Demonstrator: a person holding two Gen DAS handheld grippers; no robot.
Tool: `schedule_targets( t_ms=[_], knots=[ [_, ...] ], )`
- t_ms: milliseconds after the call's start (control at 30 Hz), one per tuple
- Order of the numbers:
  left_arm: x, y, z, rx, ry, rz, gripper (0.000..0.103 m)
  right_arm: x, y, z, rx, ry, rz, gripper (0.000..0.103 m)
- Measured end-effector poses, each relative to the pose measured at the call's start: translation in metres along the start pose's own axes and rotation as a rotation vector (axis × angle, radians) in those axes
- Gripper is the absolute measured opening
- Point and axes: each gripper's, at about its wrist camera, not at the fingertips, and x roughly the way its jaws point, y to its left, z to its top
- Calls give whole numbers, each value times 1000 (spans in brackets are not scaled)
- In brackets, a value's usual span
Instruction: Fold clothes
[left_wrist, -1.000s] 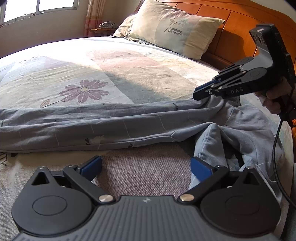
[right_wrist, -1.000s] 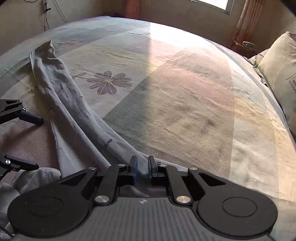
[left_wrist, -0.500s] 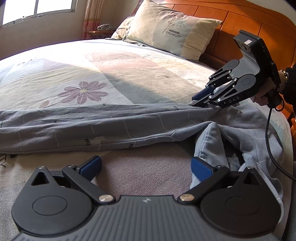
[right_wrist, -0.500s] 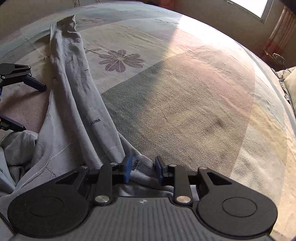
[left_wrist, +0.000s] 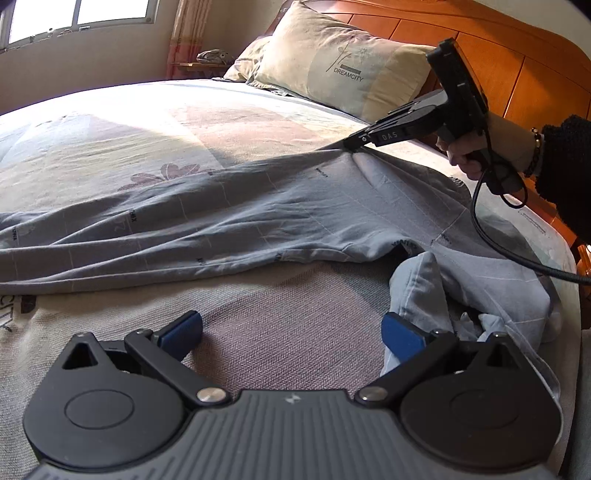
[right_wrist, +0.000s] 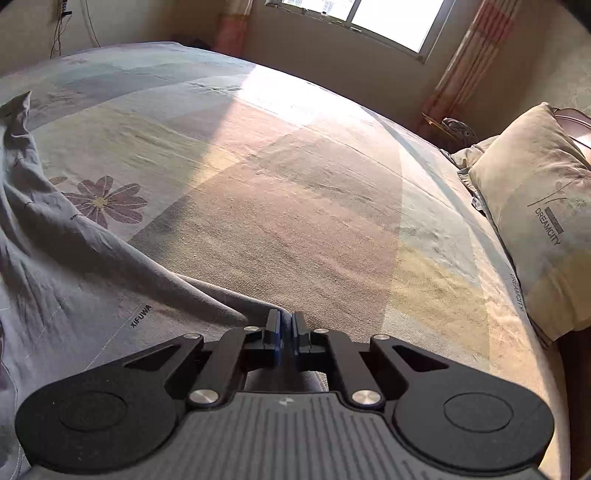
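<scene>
A grey garment (left_wrist: 229, 218) with thin lines and small printed words lies stretched across the bed, bunched at its right end (left_wrist: 476, 284). My right gripper (left_wrist: 351, 144) is shut on a fold of its edge and holds that fold lifted off the bed; in the right wrist view the gripper (right_wrist: 284, 325) pinches the grey cloth (right_wrist: 92, 280) between its blue pads. My left gripper (left_wrist: 291, 332) is open and empty, low over the bed, its right fingertip (left_wrist: 400, 338) beside the bunched cloth.
The bedspread (right_wrist: 295, 206) has pastel patches and a purple flower (right_wrist: 105, 199). A cream pillow (left_wrist: 343, 74) leans on the wooden headboard (left_wrist: 517, 62). A window (right_wrist: 369, 18), curtain and bedside shelf (right_wrist: 447, 125) stand beyond the bed.
My right gripper opened for a moment, then shut on the garment's edge and lifted it up and away, pulling the cloth taut. My left gripper stayed open in place.
</scene>
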Motion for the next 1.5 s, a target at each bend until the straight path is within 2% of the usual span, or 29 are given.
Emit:
schedule_targets(
  t_ms=[100, 200, 433, 500, 567, 633, 700, 733, 767, 800, 900, 1033, 1100, 1167, 1233, 1267, 1300, 1333, 1400, 1433, 1500],
  knots=[
    [-3, 5, 1, -26, -8, 17, 102, 22, -1, -3, 37, 72, -39, 9],
    [-6, 12, 3, -55, -16, 39, 102, 13, 12, -1, 27, 37, -56, 14],
    [-20, 48, 11, -171, -52, 160, 102, -26, 73, 24, -12, -38, 308, 18],
    [-27, 62, 11, -212, -71, 187, 102, -37, 91, 30, -30, -59, 406, 38],
    [-33, 77, 11, -255, -87, 210, 102, -41, 121, 31, -105, -68, 465, 52],
    [-37, 88, 10, -287, -95, 222, 102, -41, 152, 29, -196, -54, 474, 52],
    [-39, 95, 10, -308, -99, 226, 102, -39, 180, 27, -279, -29, 453, 50],
    [-40, 97, 10, -315, -102, 227, 102, -37, 186, 26, -294, -20, 429, 43],
    [-41, 98, 10, -318, -106, 228, 102, -36, 192, 25, -308, -10, 404, 18],
    [-42, 98, 11, -317, -111, 230, 102, -36, 196, 25, -312, -1, 393, 5],
    [-47, 99, 12, -317, -129, 237, 102, -44, 193, 28, -253, 20, 456, 5],
    [-51, 104, 12, -342, -142, 237, 102, -56, 195, 26, -223, 102, 641, 7],
    [-49, 106, 12, -347, -133, 245, 102, -58, 195, 26, -227, 118, 656, 11],
    [-49, 106, 12, -342, -129, 254, 102, -60, 186, 32, -200, 97, 665, 12],
    [-49, 107, 11, -343, -131, 252, 102, -59, 173, 41, -151, 52, 666, 14],
    [-49, 107, 11, -345, -129, 252, 102, -58, 165, 47, -118, 20, 658, 20],
    [-48, 108, 10, -347, -126, 252, 102, -55, 157, 52, -94, -6, 635, 25],
    [-47, 109, 10, -349, -123, 253, 102, -47, 151, 56, -89, -22, 581, 27],
    [-46, 109, 9, -347, -116, 254, 102, -33, 137, 64, -78, -52, 472, 38],
    [-45, 108, 9, -345, -113, 252, 102, -25, 131, 68, -69, -59, 431, 38],
    [-44, 108, 8, -342, -109, 250, 102, -1, 121, 70, -33, -34, 414, 38]
  ],
)
